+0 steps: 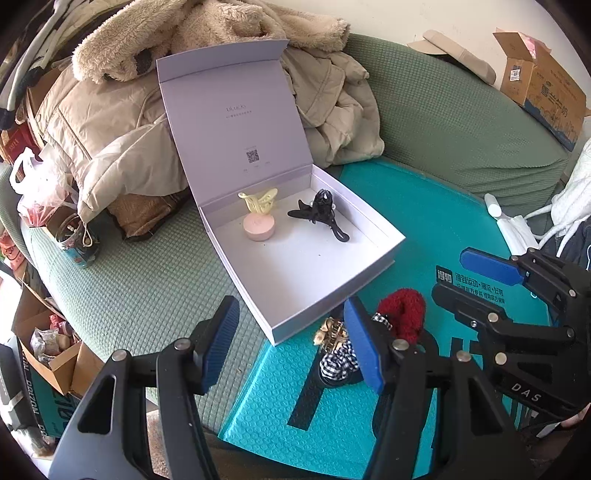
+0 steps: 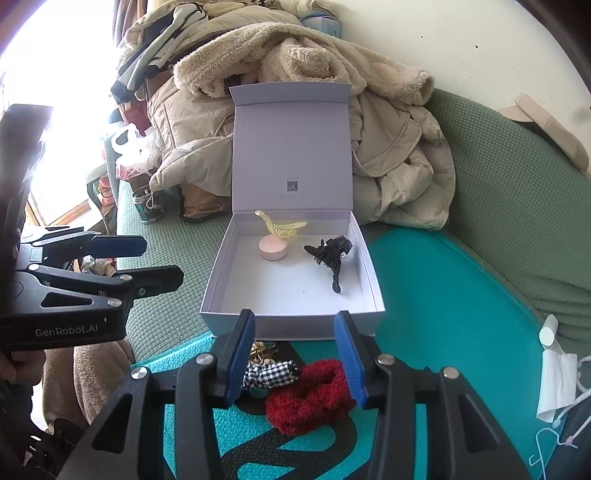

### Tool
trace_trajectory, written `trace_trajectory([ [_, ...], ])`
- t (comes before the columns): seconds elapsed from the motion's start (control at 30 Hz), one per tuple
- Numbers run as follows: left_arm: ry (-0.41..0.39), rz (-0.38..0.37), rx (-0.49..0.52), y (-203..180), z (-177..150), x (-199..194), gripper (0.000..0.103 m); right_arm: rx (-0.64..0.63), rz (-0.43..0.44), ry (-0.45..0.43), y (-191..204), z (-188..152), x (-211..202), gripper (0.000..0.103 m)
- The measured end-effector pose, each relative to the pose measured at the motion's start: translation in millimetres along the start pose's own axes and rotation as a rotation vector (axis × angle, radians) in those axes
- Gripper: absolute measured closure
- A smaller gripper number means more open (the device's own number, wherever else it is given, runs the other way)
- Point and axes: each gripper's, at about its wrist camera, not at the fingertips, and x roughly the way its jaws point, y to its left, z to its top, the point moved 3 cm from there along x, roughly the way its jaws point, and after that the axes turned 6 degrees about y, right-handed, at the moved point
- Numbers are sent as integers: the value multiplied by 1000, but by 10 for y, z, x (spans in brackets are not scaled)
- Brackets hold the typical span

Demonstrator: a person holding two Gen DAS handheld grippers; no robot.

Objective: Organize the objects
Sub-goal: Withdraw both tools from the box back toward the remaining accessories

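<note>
An open white box (image 1: 369, 216) (image 2: 218, 280) lies on the green sofa, lid leaning back. Inside are a yellow hair claw (image 1: 258, 201) (image 2: 282, 227), a pink round case (image 1: 258, 226) (image 2: 274, 248) and a black hair clip (image 1: 320, 216) (image 2: 330, 254). In front of the box, on a teal bubble mailer (image 1: 424, 221) (image 2: 443, 314), lie a red fuzzy scrunchie (image 1: 404, 314) (image 2: 310, 395), a checked black-and-white scrunchie (image 1: 338, 363) (image 2: 269, 374) and a gold claw clip (image 1: 328, 332) (image 2: 260, 352). My left gripper (image 1: 291, 343) is open and empty over the box's near corner. My right gripper (image 2: 295, 356) is open above the scrunchies.
Beige coats and a fleece (image 1: 207, 33) (image 2: 295, 51) pile up behind the box. A tin can (image 1: 77, 240) stands on the sofa at left. Cardboard boxes (image 1: 543, 85) sit at the far right and on the floor at left (image 1: 55, 350). White tissue and cables (image 2: 557, 380) lie at right.
</note>
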Motion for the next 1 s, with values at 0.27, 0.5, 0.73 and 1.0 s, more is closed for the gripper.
trace_trajectory([
  [0.27, 33, -23, 24, -171, -347, 69, 46, 10, 0, 40, 38, -308, 2, 58],
  [0.5, 43, -26, 30, -241, -575, 77, 46, 5, 13, 62, 133, -511, -2, 58],
  [0.73, 75, -35, 40, -269, -798, 160, 46, 10, 22, 84, 198, -720, 33, 58],
  [1.0, 116, -66, 42, -299, -973, 389, 46, 1, 55, 108, 256, -920, 176, 57],
])
